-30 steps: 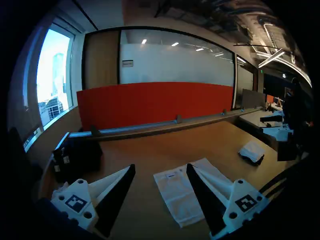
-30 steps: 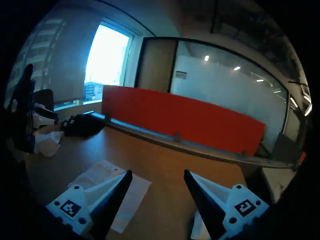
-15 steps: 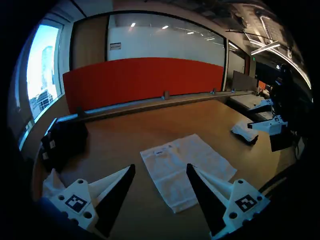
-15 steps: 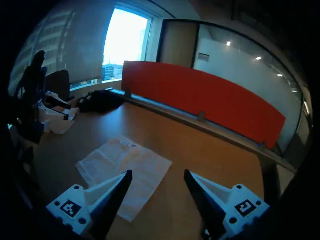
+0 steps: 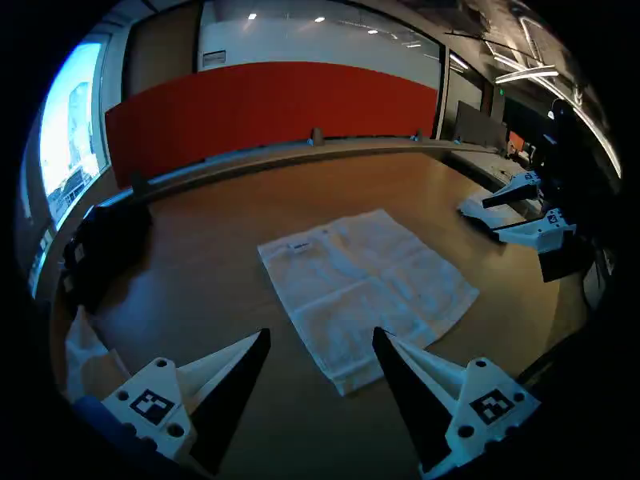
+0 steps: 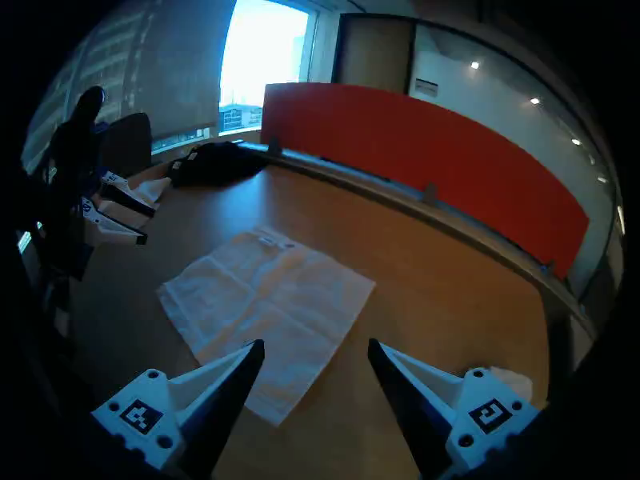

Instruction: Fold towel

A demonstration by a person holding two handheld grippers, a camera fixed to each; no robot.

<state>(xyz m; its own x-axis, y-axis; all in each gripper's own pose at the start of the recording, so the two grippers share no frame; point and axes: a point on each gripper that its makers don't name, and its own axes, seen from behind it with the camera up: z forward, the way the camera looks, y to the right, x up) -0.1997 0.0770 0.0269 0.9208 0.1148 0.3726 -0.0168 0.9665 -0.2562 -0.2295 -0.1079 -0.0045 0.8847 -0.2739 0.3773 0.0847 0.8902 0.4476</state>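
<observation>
Towel (image 5: 364,292) lies spread flat and unfolded on table (image 5: 200,272), label (image 5: 302,247) near its far edge; left gripper (image 5: 320,332) hovers over one near corner, jaws released and parted, grasping nothing; right gripper (image 6: 314,342) hovers at the towel's opposite side, jaws likewise parted and empty; black bag (image 5: 104,240) sits near red partition (image 5: 264,104), well apart from towel.
</observation>
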